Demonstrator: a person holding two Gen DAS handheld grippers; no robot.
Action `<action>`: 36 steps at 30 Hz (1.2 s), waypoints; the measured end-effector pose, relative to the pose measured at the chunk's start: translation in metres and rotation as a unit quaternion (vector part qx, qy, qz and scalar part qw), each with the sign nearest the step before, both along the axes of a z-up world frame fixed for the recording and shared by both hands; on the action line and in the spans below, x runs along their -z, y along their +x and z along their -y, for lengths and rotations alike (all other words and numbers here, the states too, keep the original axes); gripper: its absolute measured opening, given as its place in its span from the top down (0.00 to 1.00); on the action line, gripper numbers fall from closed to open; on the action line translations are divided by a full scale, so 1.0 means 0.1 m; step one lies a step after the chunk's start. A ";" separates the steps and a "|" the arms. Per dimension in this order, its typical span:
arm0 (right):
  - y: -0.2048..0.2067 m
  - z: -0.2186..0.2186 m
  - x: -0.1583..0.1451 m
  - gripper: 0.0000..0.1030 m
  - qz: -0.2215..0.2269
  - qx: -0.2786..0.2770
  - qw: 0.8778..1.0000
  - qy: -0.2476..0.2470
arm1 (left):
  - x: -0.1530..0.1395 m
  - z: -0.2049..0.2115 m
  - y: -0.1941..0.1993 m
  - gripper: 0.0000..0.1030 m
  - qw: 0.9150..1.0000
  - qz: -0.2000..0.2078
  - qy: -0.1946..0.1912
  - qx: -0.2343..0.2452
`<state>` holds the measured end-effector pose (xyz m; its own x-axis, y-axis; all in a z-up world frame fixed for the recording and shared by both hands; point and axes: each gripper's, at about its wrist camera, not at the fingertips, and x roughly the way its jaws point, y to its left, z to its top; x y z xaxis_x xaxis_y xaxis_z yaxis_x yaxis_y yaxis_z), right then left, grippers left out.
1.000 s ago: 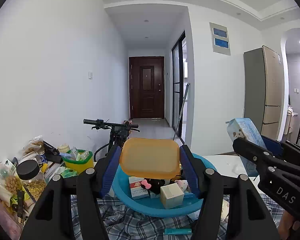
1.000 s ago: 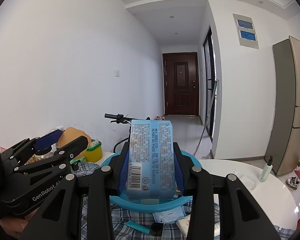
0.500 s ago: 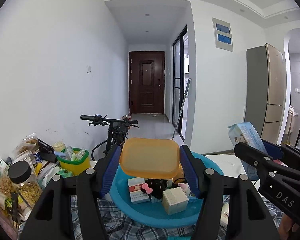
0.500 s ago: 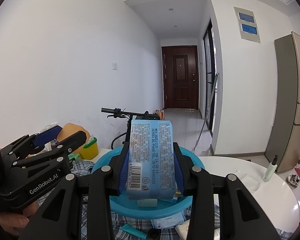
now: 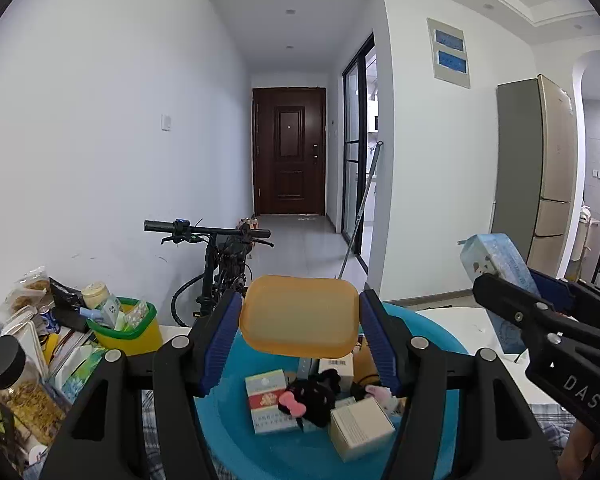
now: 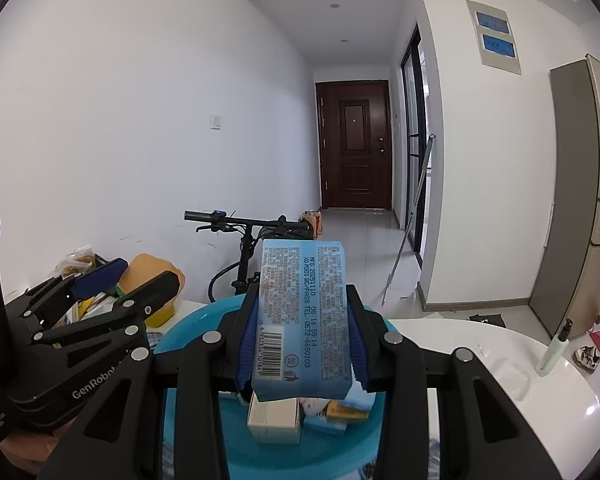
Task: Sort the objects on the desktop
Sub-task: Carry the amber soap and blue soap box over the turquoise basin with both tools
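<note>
Both grippers hung above blue basin [image 5: 440,344]. Left gripper [image 5: 299,344] clamped orange soap-like bar [image 5: 299,314]; right gripper [image 6: 302,350] pinched blue tissue pack [image 6: 300,320]. Small boxes [image 5: 360,426] lay in basin.

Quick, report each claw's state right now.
Left claw: closed on the orange lid, above the blue basin.
Right claw: closed on the blue tissue pack.
</note>
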<state>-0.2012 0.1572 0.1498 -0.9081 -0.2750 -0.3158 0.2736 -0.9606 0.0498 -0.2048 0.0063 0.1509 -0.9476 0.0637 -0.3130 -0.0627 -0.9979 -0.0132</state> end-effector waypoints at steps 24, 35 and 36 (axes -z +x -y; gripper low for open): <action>-1.16 -0.01 0.27 0.63 0.026 0.010 0.999 -0.018 | 0.32 0.07 -1.26 0.39 0.999 0.021 0.027 -0.002; -1.28 0.02 0.31 0.63 0.035 -0.006 0.999 -0.004 | 0.45 0.11 -1.35 0.39 0.998 0.056 0.013 -0.003; -1.28 0.02 0.31 0.63 0.036 -0.005 0.999 -0.002 | 0.47 0.12 -1.37 0.39 0.998 0.062 0.016 -0.005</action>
<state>-0.3287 0.1551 0.1187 -0.8799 -0.2860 -0.3795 0.2795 -0.9573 0.0733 -0.3417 -0.0058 0.1040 -0.9020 0.0670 -0.4265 -0.0494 -0.9974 -0.0523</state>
